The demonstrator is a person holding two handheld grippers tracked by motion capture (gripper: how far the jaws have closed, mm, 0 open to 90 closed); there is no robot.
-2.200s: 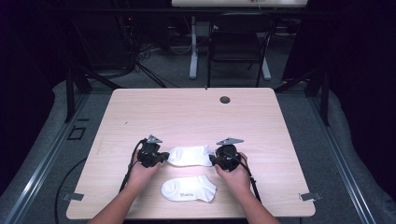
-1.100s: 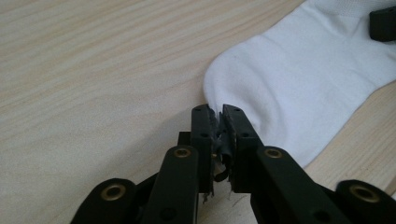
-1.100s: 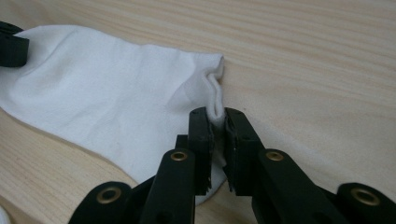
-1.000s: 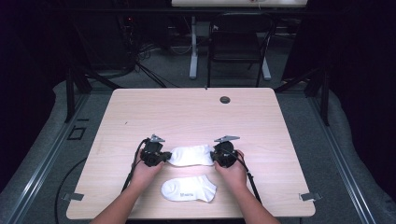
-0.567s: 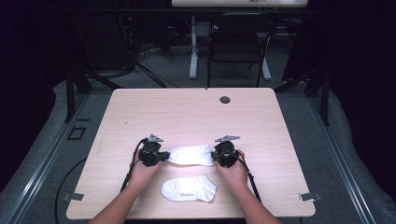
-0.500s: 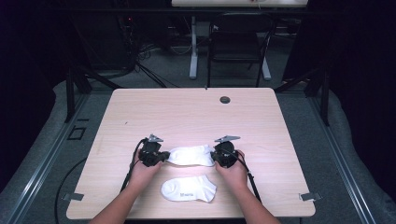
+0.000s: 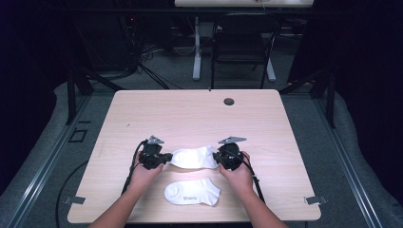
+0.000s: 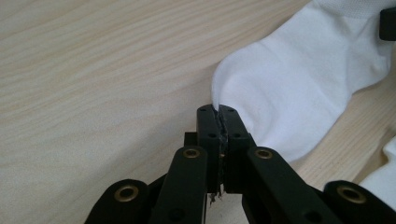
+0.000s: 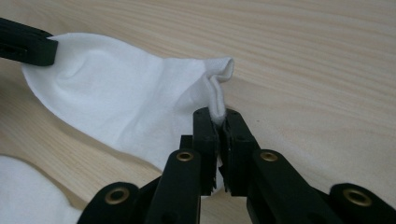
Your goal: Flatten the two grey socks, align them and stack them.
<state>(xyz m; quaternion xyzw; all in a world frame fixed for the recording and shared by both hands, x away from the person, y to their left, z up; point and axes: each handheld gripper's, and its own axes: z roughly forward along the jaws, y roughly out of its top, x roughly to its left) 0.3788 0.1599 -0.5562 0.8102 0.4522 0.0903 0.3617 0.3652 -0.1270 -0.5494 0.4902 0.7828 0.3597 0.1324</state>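
On the wooden table (image 7: 190, 114), the left gripper (image 7: 161, 158) pinches the toe end and the right gripper (image 7: 219, 159) pinches the cuff of a white ankle sock (image 7: 192, 156), stretched between them just beyond a second white sock (image 7: 192, 192).

The sock (image 7: 192, 157) at the centre of the high view is plain white, and the second sock (image 7: 192, 192) below it is white too, with a small grey mark on its side. The table (image 7: 190, 114) is pale blond wood with fine streaked grain; a small dark round cap (image 7: 229, 101) sits near its top edge. Both the left gripper (image 8: 218, 116) and the right gripper (image 9: 215, 119) are matte black with brass-coloured rivets. Grey carpet (image 7: 328, 142) surrounds the table.
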